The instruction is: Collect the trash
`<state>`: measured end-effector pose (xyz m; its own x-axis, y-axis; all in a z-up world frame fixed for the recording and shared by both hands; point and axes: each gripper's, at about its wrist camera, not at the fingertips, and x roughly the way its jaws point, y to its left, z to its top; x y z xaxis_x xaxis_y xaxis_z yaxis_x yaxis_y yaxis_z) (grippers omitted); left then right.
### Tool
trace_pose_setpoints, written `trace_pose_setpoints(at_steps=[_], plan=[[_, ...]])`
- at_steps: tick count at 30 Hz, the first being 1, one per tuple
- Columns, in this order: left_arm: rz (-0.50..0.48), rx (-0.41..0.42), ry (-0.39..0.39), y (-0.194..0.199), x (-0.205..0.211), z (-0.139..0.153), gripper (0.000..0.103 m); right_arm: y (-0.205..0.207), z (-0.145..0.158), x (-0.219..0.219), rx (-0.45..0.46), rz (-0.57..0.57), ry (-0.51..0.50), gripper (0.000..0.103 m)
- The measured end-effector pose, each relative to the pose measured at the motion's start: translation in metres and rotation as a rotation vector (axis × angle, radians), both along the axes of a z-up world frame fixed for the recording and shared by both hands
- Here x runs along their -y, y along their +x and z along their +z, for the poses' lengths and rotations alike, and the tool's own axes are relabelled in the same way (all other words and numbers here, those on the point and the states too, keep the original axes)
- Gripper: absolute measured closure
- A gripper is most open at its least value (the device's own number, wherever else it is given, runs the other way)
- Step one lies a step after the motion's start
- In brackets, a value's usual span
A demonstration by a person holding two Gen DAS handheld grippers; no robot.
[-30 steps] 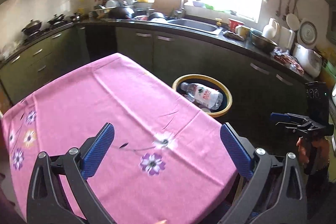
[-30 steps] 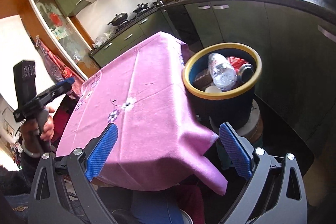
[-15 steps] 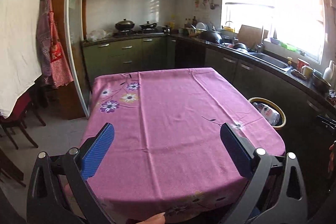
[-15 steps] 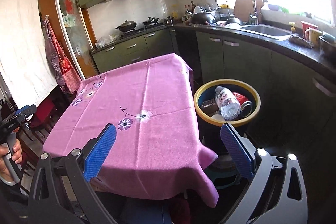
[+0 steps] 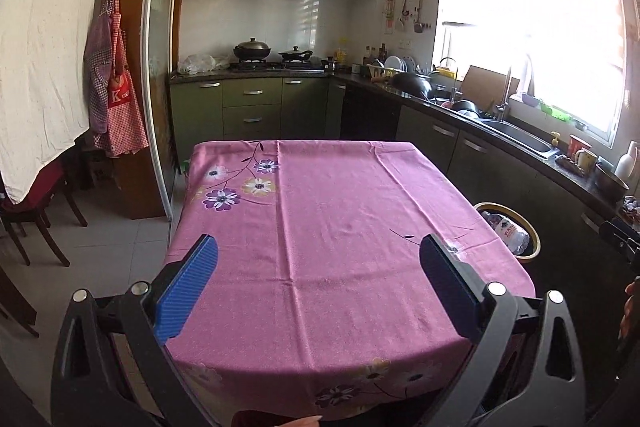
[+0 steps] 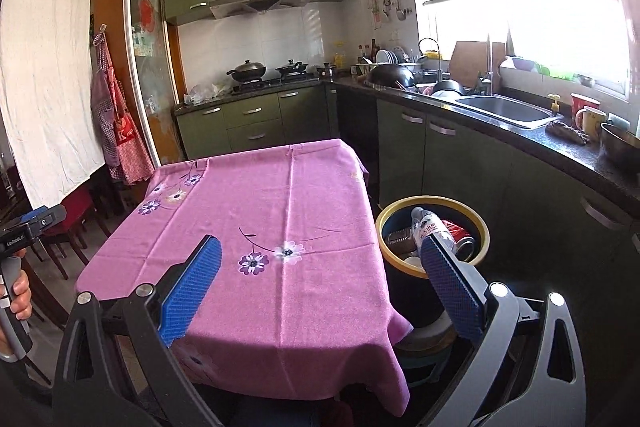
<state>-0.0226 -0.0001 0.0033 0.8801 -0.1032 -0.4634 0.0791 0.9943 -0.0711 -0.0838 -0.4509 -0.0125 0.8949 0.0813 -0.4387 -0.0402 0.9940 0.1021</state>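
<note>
Faintly, "GenRobot.AI" on left gripper (image 6: 28, 235)

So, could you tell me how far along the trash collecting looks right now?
It looks essentially done. The pink tablecloth shows no litter in either view, and the yellow-rimmed bin beside the table already holds a plastic bottle, a can and other scraps. Nothing is in hand: the left gripper and right gripper are both open and empty. Nothing left to collect is visible.
</note>
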Motion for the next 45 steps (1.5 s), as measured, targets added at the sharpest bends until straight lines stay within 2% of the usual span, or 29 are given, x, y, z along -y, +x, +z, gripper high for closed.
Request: trace_pose_setpoints(at_steps=[6, 15, 45], plan=[[-0.026, 0.027, -0.01, -0.001, 0.005, 0.004, 0.007, 0.003, -0.004, -0.002, -0.006, -0.02, -0.026, 0.005], [-0.029, 0.015, -0.031, -0.002, 0.005, -0.001, 0.007, 0.011, -0.012, -0.01, -0.026, 0.007, -0.034, 0.005], [-0.052, 0.008, -0.009, -0.002, 0.011, -0.006, 0.007, 0.016, -0.015, -0.014, -0.038, 0.019, -0.033, 0.005]])
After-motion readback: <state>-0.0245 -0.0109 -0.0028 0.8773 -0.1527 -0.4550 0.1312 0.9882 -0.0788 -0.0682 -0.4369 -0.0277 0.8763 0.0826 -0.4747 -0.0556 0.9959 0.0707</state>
